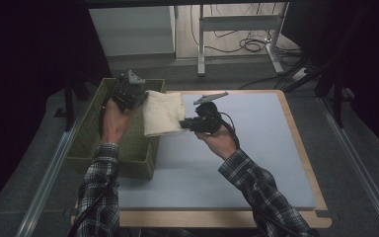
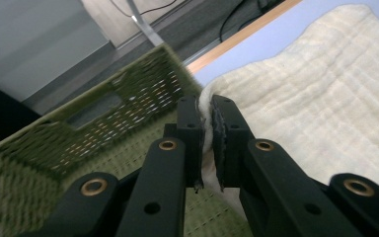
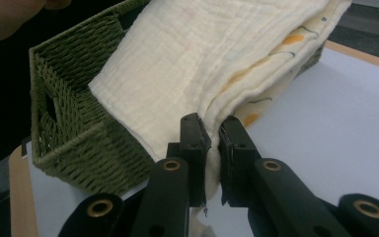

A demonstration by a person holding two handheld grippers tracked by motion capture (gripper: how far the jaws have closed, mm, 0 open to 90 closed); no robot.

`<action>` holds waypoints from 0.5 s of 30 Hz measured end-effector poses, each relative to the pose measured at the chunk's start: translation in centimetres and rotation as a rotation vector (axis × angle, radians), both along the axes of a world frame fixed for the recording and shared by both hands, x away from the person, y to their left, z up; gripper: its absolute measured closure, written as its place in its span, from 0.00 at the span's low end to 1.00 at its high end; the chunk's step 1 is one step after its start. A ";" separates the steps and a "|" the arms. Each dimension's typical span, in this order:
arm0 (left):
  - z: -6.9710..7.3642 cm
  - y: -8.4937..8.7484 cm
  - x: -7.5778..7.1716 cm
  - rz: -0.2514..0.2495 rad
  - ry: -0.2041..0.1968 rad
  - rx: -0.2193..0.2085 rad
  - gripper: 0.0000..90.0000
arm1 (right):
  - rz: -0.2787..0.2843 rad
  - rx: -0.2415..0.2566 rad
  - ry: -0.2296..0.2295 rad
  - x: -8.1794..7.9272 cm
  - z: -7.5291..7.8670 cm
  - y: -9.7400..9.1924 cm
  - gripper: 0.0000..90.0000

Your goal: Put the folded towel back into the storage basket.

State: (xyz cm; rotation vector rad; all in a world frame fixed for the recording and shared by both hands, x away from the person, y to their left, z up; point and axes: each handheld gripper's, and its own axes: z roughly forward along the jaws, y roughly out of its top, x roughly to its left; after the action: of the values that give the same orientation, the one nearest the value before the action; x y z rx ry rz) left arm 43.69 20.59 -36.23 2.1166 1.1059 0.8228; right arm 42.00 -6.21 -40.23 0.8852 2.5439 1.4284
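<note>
At the left, a green woven basket (image 1: 91, 136) sits on the table (image 1: 256, 163) edge, and above it the left claw (image 1: 140, 96) is clenched on the far corner of a folded cream cloth (image 1: 162, 114). The cloth hangs in the air between the two claws, partly over the basket's right rim. The right claw (image 1: 185, 123) is clamped on its near corner, above the table's blue surface.
</note>
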 end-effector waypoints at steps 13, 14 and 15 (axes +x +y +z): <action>-0.5 4.5 -0.8 0.087 0.009 0.019 0.93 | 0.034 -0.009 -0.008 0.2 -0.6 5.7 0.91; -0.7 4.8 -0.8 0.093 0.012 0.018 0.93 | 0.036 -0.009 -0.005 0.2 -0.8 6.2 0.91; -0.9 5.2 -0.9 0.098 0.015 0.020 0.93 | 0.041 -0.011 -0.003 0.2 -0.9 6.7 0.91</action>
State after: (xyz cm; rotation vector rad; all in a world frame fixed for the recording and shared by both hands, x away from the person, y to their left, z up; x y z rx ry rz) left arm 42.79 25.76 -37.14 2.1017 1.2223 0.8673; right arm 42.17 0.53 -41.16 0.8331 2.5802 1.4236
